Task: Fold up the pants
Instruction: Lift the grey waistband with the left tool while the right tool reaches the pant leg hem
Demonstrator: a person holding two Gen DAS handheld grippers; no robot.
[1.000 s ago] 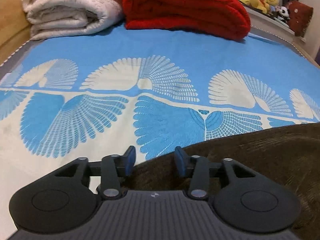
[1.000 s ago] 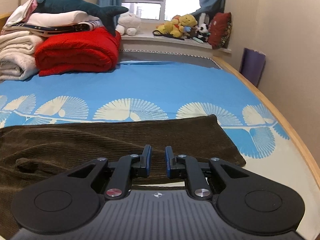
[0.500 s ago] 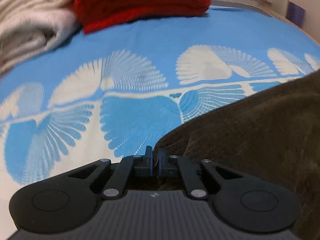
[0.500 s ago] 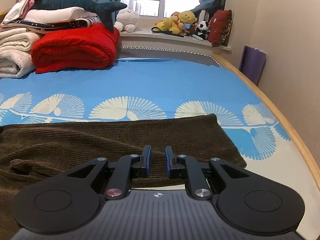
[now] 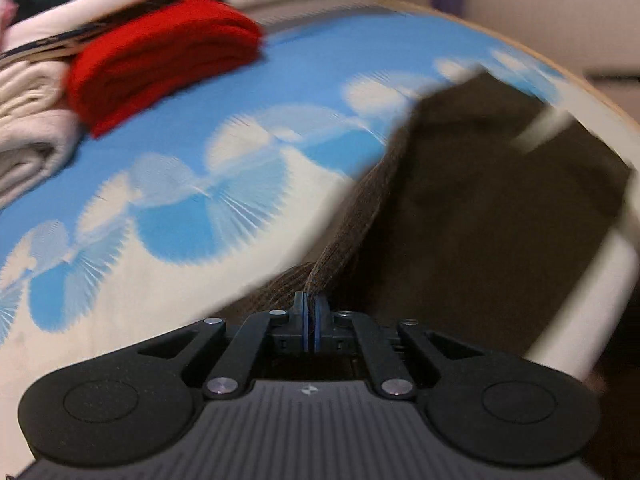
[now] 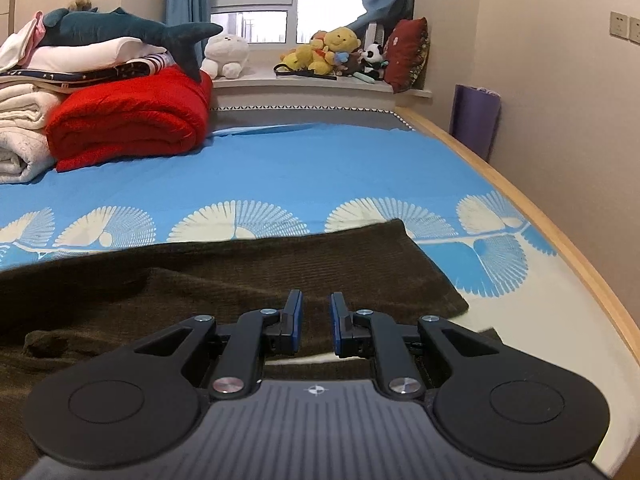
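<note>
Brown corduroy pants point(image 6: 240, 276) lie spread across the blue and white bedsheet point(image 6: 320, 168). My left gripper point(image 5: 310, 304) is shut on an edge of the pants point(image 5: 460, 208) and holds it lifted, so the cloth rises in a ridge from the jaws; this view is blurred by motion. My right gripper point(image 6: 316, 308) is open with a narrow gap, low over the pants near their right end, with no cloth between the jaws.
A folded red blanket point(image 6: 132, 120) and white bedding point(image 6: 20, 132) with a plush shark point(image 6: 120, 30) sit at the back left. Stuffed toys point(image 6: 332, 52) line the window sill. The wooden bed edge point(image 6: 560, 248) runs along the right, by the wall.
My left gripper closed on the pants edge, then lifted and swung right with it. My right gripper stayed nearly still, slightly open.
</note>
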